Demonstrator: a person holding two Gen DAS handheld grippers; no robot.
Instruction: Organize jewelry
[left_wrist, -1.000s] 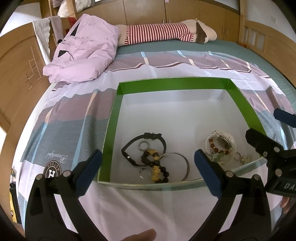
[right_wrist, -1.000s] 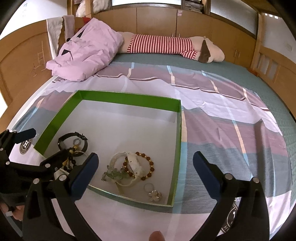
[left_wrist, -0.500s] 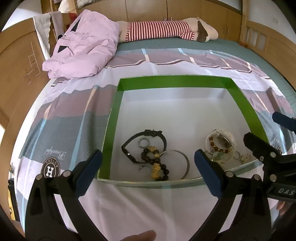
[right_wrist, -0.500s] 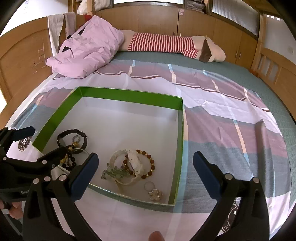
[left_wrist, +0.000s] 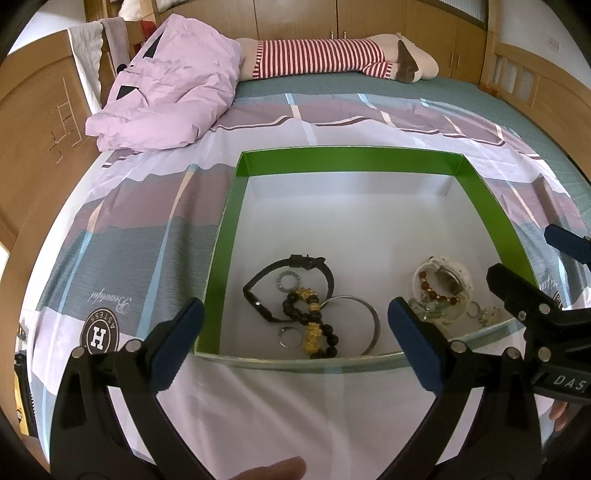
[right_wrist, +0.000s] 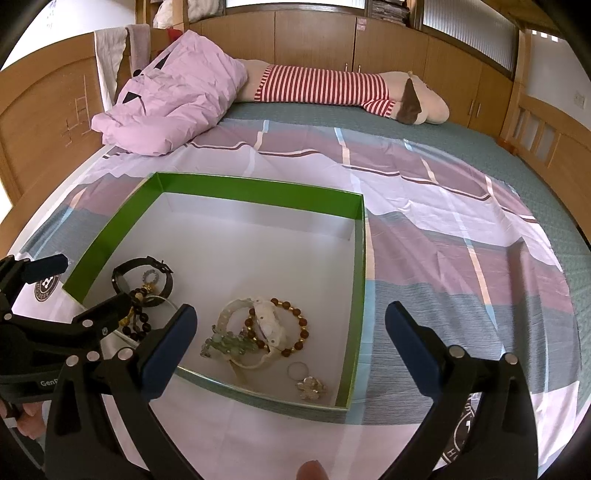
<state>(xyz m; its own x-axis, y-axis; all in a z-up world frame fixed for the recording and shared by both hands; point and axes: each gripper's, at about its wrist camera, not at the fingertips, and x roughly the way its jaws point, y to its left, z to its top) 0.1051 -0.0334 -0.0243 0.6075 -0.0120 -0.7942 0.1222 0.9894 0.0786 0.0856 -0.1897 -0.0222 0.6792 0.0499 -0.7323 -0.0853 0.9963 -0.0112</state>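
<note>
A shallow green-walled box (left_wrist: 351, 158) (right_wrist: 258, 192) with a white floor lies on the bed. At its near left lie a black watch (left_wrist: 258, 301) (right_wrist: 120, 277), a black and gold bead bracelet (left_wrist: 314, 325), a silver bangle (left_wrist: 373, 314) and small rings. At its near right lie a white watch (left_wrist: 463, 275) (right_wrist: 267, 321), a brown bead bracelet (right_wrist: 301, 325), a green bead piece (right_wrist: 225, 343), a ring and a flower charm (right_wrist: 312, 387). My left gripper (left_wrist: 295, 339) and right gripper (right_wrist: 288, 339) both hang open just before the box's near wall, holding nothing.
A patterned sheet (right_wrist: 461, 236) covers the bed. A crumpled lilac quilt (left_wrist: 170, 88) and a striped plush toy (left_wrist: 332, 59) lie at the far end. Wooden bed frames stand left and right (right_wrist: 546, 133). The far half of the box floor is bare.
Both grippers have drawn slightly back and up from the box, so it sits a little lower and farther in view. The jewelry has not moved.
</note>
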